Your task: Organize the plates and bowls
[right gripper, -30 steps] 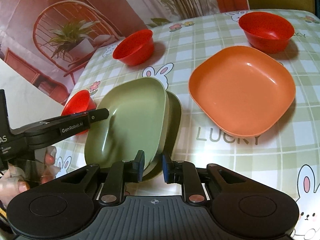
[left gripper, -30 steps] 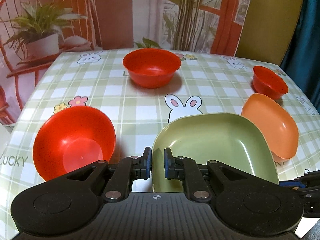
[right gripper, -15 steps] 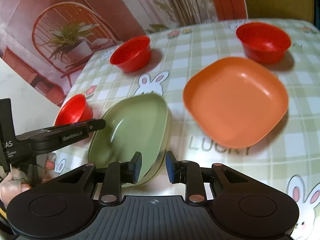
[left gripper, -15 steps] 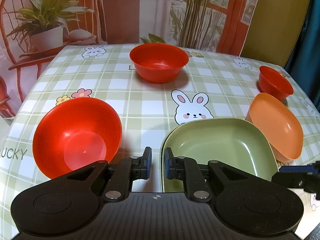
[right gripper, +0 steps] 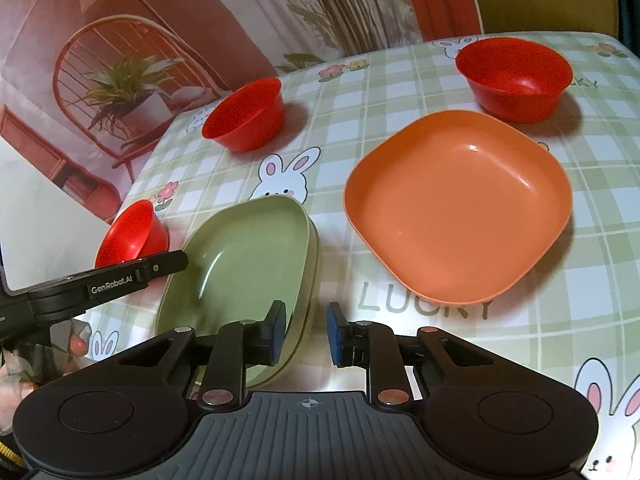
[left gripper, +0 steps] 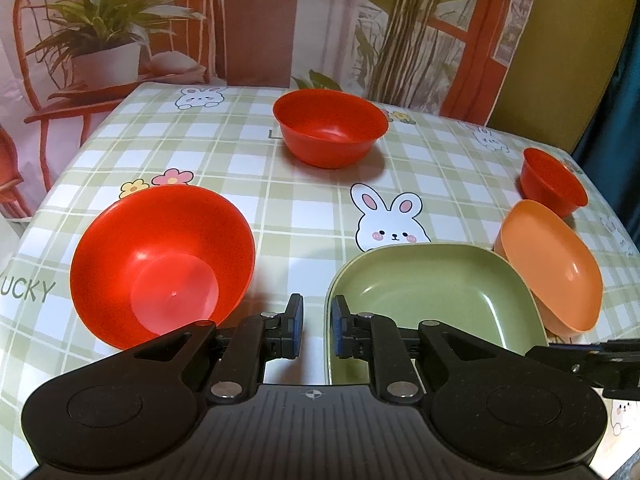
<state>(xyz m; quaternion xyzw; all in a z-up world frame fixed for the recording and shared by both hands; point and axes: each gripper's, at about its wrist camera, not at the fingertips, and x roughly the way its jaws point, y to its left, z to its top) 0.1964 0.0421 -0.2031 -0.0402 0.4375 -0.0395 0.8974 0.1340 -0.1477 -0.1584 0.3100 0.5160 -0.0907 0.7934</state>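
Here, nearest me, my right gripper (right gripper: 306, 334) stood part open and held nothing, its left finger over the rim of the green plates (right gripper: 248, 272), its right finger clear of them. The stack lay flat on the worktop (right gripper: 400, 80), two plates nested, the top one seated a little off the lower. My left gripper (left gripper: 316, 326) was likewise part open and empty, just at the stack's near corner, with one red bowl (left gripper: 160, 264) tilted beside it.

Just past the stack sat the orange plate (right gripper: 458, 208), apart from the green ones. Farther off stood two more red bowls, one left (right gripper: 244, 114) and one right (right gripper: 516, 78), well apart.

I judged the risks plain. If I pulled back carelessly, the finger over the rim could catch and drag the top plate askew. Reaching for the orange plate, I might slide it on the slick cloth instead of pinching its rim.
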